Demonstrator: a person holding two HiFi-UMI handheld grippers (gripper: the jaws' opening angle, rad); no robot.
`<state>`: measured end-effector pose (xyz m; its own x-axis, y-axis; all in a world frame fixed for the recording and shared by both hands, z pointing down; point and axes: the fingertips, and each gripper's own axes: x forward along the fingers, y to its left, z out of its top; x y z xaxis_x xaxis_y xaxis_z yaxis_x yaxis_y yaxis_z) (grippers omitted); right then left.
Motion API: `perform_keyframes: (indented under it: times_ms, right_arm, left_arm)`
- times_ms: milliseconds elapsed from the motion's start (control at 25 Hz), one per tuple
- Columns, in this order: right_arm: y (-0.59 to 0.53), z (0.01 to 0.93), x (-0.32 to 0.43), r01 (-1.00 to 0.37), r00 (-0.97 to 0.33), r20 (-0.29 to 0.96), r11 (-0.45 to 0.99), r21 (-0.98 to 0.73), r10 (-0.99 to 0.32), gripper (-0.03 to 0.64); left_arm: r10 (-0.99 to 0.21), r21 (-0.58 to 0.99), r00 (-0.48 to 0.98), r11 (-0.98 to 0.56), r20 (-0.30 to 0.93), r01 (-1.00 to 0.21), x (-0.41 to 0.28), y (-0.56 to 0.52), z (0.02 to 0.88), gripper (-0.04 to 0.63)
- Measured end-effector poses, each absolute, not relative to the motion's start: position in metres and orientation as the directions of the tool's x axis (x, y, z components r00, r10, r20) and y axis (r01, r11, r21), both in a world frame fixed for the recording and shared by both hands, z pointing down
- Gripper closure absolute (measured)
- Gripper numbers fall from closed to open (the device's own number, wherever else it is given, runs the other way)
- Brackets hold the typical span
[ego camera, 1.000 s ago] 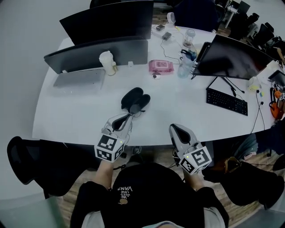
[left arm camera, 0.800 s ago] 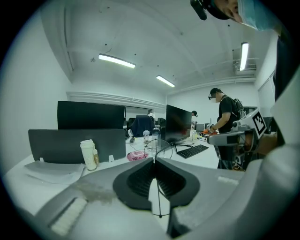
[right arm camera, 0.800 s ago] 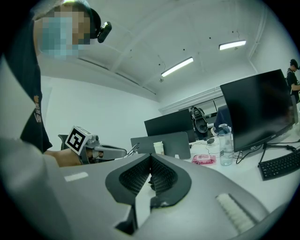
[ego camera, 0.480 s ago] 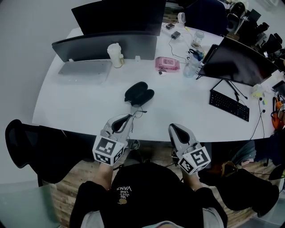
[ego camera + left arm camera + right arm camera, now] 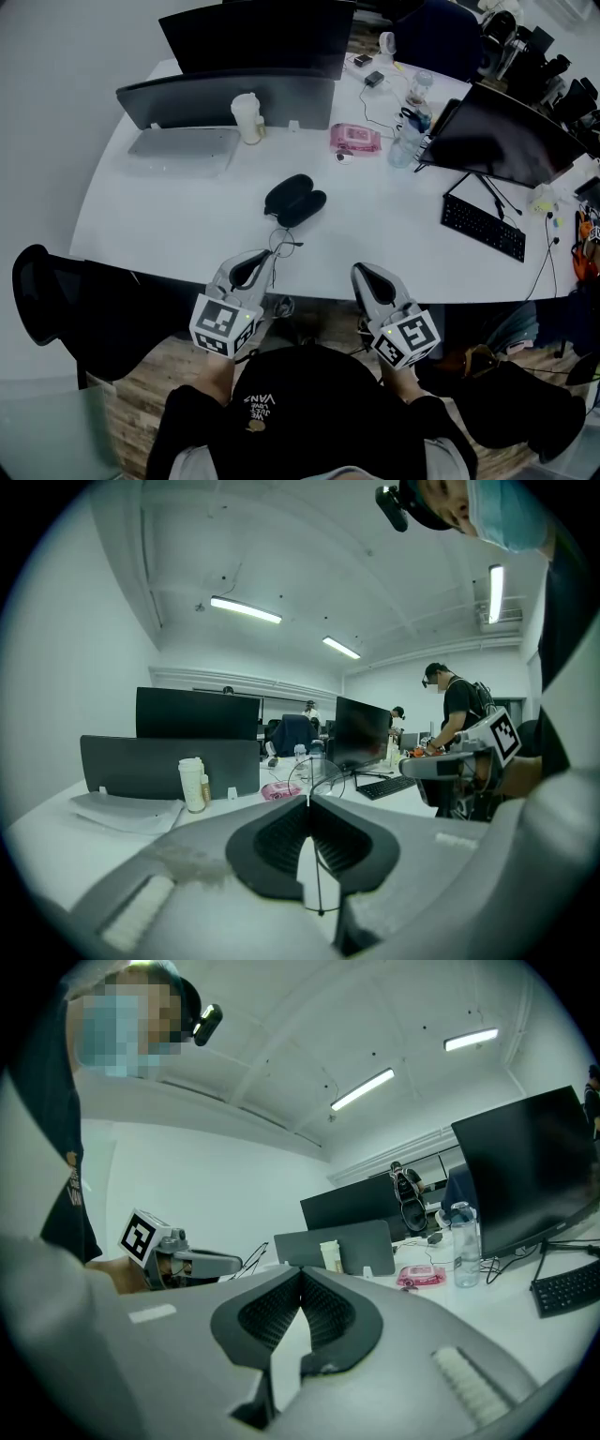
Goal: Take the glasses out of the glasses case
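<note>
While the white surface (image 5: pixel 187 225) fills the middle of the head view, a dark monitor (image 5: pixel 506 141) stands on it at two o'clock, with a black keyboard (image 5: pixel 482 226) in front. The glasses case (image 5: pixel 295 200) lies open near the centre, its two dark halves side by side. At six o'clock from it, clear of the case, are the thin wire glasses (image 5: pixel 283 243). The left tongs (image 5: pixel 265 259) are closed on their frame. The right tongs (image 5: pixel 359 272), at four o'clock from the glasses, are closed with nothing between them.
</note>
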<state>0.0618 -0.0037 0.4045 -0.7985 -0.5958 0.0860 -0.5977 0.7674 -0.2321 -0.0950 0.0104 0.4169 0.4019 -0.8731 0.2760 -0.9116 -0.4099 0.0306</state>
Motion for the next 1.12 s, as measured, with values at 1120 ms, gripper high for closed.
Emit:
perform_keyframes:
  times_ms: [1120]
  right_arm:
    - [0.009, 0.413, 0.049, -0.579, -0.815, 0.115, 0.795, -0.179, -0.568, 0.617]
  left_arm:
    - [-0.888, 0.036, 0.375, -0.38, 0.266, -0.924, -0.107, 0.031, 0.411, 0.586]
